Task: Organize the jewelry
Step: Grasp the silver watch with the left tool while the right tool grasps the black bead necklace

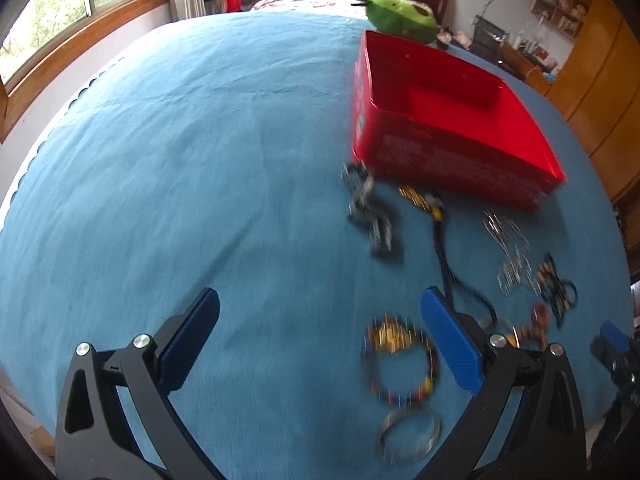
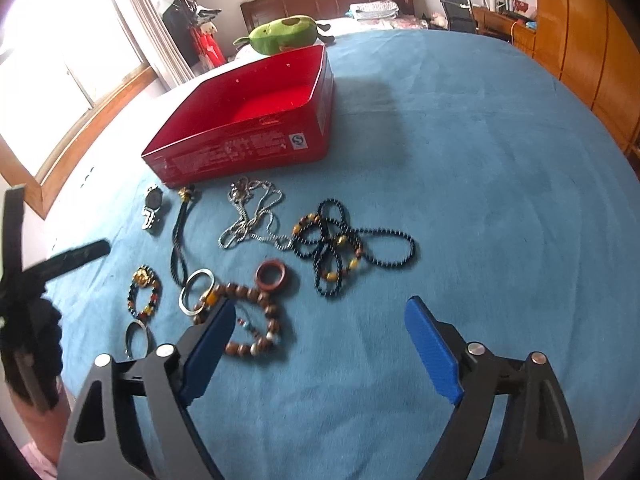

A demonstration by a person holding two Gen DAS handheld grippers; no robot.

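A: Status of grippers?

B: Left gripper is seen spread wide, nothing held between the blue pads. Right gripper likewise wide apart and empty. Both are held above the bed.

A: Tin?

B: Red tin is set on the blue cover, lid off, interior bare as far as can be seen. A green plush is lying behind it.

A: Jewelry location?

B: All of it is laid on the cover in front of the tin, none inside. Nearest the tin: a watch, a black cord with a gold fitting at its top, and a silver chain. Right of the chain, black beads are tangled with an amber-beaded bracelet.

A: Closer in?

B: A red ring lies beside a wooden-bead bracelet, which is partly hidden by the right gripper's left finger. A silver bangle is touching that bracelet. Left of it, a multicolour bracelet with a gold charm, and an open cuff below it.

A: Left view?

B: Motion-blurred. The multicolour bracelet and cuff are seen between the left gripper's fingers, nearer the right one. Contact cannot be judged.
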